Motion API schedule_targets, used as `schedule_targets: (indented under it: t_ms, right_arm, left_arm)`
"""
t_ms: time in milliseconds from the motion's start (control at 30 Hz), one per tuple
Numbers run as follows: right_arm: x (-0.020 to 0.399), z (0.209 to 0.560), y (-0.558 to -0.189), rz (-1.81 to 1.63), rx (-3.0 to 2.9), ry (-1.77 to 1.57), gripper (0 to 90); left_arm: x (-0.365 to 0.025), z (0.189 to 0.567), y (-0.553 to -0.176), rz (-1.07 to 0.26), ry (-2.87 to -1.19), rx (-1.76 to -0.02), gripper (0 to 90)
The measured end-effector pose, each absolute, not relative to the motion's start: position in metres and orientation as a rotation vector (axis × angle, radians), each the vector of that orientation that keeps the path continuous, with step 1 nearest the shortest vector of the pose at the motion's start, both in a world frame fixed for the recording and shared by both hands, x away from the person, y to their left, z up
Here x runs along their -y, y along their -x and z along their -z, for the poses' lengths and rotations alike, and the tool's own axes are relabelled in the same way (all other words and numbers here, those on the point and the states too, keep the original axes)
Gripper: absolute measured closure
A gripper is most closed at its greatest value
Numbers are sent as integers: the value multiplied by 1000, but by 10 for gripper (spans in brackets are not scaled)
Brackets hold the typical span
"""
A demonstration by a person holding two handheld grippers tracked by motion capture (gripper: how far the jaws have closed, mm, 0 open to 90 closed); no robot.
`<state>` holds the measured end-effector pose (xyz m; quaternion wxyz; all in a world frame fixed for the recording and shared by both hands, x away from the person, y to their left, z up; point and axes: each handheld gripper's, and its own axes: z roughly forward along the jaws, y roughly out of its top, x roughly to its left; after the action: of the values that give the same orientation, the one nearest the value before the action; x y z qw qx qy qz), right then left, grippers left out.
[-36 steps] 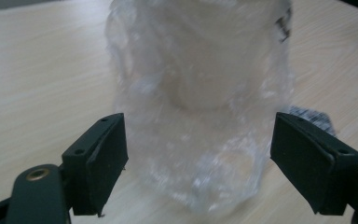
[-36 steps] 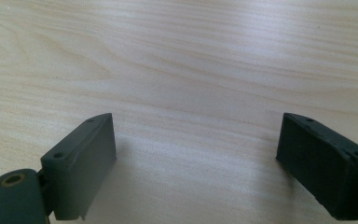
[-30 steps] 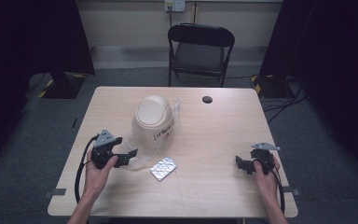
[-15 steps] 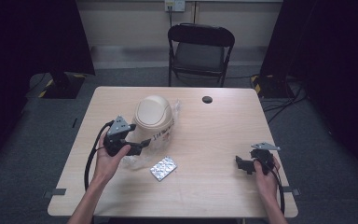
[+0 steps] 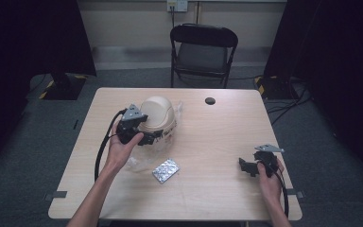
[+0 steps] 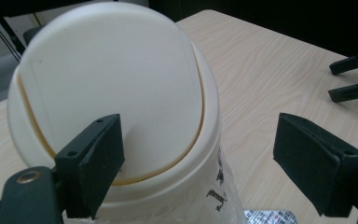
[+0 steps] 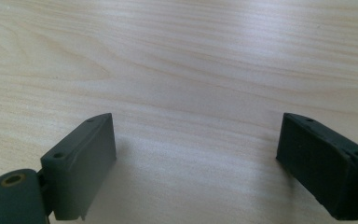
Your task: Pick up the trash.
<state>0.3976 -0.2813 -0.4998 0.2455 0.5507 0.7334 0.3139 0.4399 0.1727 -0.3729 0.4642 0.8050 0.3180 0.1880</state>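
Observation:
A cream bin with a swing lid [image 5: 159, 115] stands left of the table's middle, lined with a clear plastic bag. My left gripper [image 5: 152, 138] hovers against the bin's near side, raised off the table. In the left gripper view the lid [image 6: 112, 88] looms just beyond the jaws; my left gripper [image 6: 200, 154] is open, its jaws have just been opening, and no pad presses on anything. A silver blister pack [image 5: 166, 170] lies in front of the bin. My right gripper [image 5: 245, 167] rests low at the near right, open over bare wood [image 7: 196, 154].
A small black round object [image 5: 210, 100] lies near the table's far edge. A black folding chair [image 5: 203, 47] stands behind the table [image 5: 217, 198]. The blister pack's corner [image 6: 266, 217] and the right gripper [image 6: 354, 79] show in the left gripper view.
My left gripper has risen from the table's left side and moved right and away to the bin's near side. The right gripper has stayed put.

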Motion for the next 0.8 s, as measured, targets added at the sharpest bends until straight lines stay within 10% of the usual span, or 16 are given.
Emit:
schedule_targets:
  t_ms: [800]
  right_arm:
    - [281, 500, -397, -856, -1993, -1510, 108]
  left_arm:
    - [-162, 391, -469, -475, -2034, -814, 165]
